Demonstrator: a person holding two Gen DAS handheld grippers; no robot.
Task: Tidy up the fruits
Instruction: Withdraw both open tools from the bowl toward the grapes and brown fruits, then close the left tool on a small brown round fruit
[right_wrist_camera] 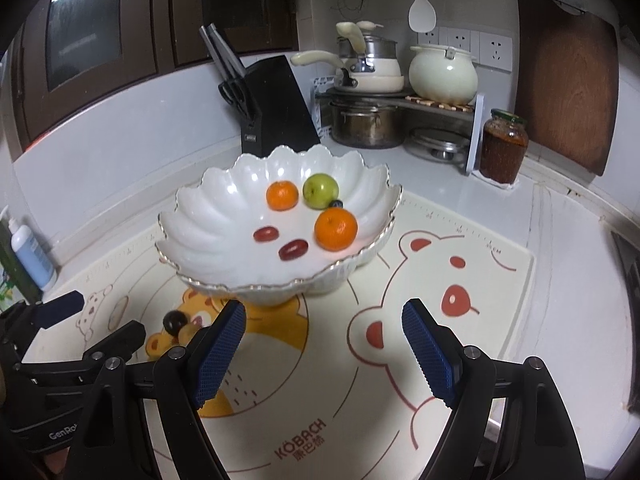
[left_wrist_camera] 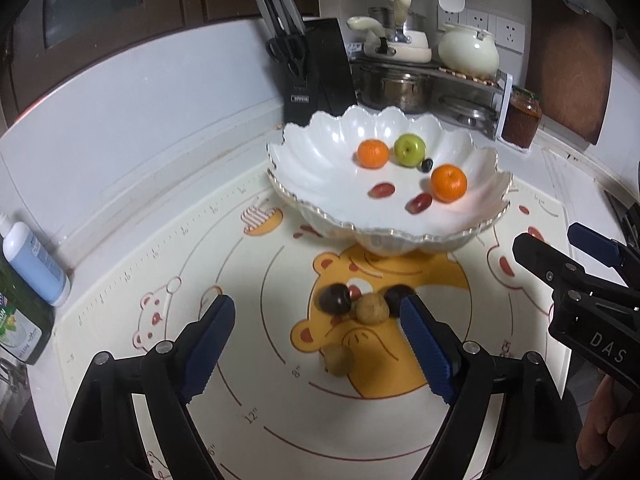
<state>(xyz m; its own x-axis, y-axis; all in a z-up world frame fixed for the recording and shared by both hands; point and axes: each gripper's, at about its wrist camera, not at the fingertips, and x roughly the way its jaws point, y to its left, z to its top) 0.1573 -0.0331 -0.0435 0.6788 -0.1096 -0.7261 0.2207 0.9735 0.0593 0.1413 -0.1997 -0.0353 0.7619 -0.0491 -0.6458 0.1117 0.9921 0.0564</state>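
A white scalloped bowl (left_wrist_camera: pixel 320 160) (right_wrist_camera: pixel 208 216) stands on a cartoon bear mat (left_wrist_camera: pixel 160 264). It holds two oranges (left_wrist_camera: pixel 449 183), a green apple (left_wrist_camera: pixel 409 149), a dark blueberry (left_wrist_camera: pixel 427 165) and two red grapes (left_wrist_camera: pixel 382 190). On the mat in front of it lie two dark plums (left_wrist_camera: pixel 334 298) and two tan round fruits (left_wrist_camera: pixel 372 309). My left gripper (left_wrist_camera: pixel 318 312) is open and empty, its fingertips on either side of these loose fruits. My right gripper (right_wrist_camera: pixel 323 320) is open and empty over the mat, right of the bowl's base.
A knife block (left_wrist_camera: pixel 316 68), pots on a rack (left_wrist_camera: pixel 396 88), a cream pot (left_wrist_camera: pixel 468 48), a sauce jar (left_wrist_camera: pixel 520 118) and a cutting board (left_wrist_camera: pixel 568 60) line the back wall. Bottles (left_wrist_camera: pixel 34 256) stand at the left edge.
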